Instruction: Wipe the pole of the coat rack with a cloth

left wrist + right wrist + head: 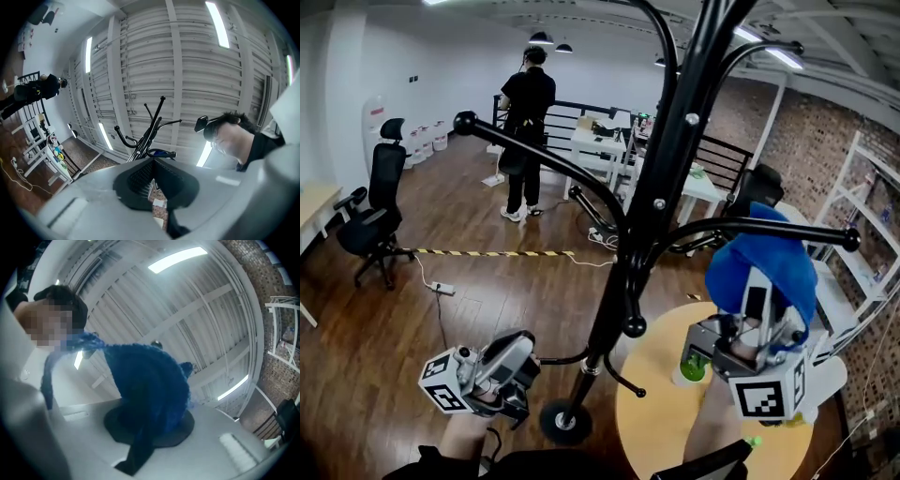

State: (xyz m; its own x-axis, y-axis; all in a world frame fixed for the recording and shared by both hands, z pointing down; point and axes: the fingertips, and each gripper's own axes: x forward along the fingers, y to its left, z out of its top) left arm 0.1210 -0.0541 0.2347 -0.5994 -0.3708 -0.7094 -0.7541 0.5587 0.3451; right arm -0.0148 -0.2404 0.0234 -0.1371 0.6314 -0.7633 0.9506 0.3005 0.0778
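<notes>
Two handheld grippers are in view, along with one black coat rack, one blue cloth, one round table and one cup. The left gripper (520, 361) sits low beside the foot of the rack's pole (652, 211), near it but with no contact that I can make out. In its own view the dark pads (140, 180) come together at the tips with only a thin slit lower down, and nothing is pinched between them. The right gripper (759, 309) is raised over the round wooden table (637, 412), its jaws clamped on the cloth (764, 262). The cloth is bunched up and drapes down over the jaws, hiding the pads in that gripper's own view. From the head camera the cloth hangs to the right of the pole and apart from it, with one of the rack's ball-tipped arms (787, 228) crossing in front of it. The white cup (689, 370) stands on the table just left of the right gripper and has something green in it. Farther back on the wooden floor are one black office chair (375, 211), one strip of yellow-and-black tape (487, 252) and one standing person (525, 122).
</notes>
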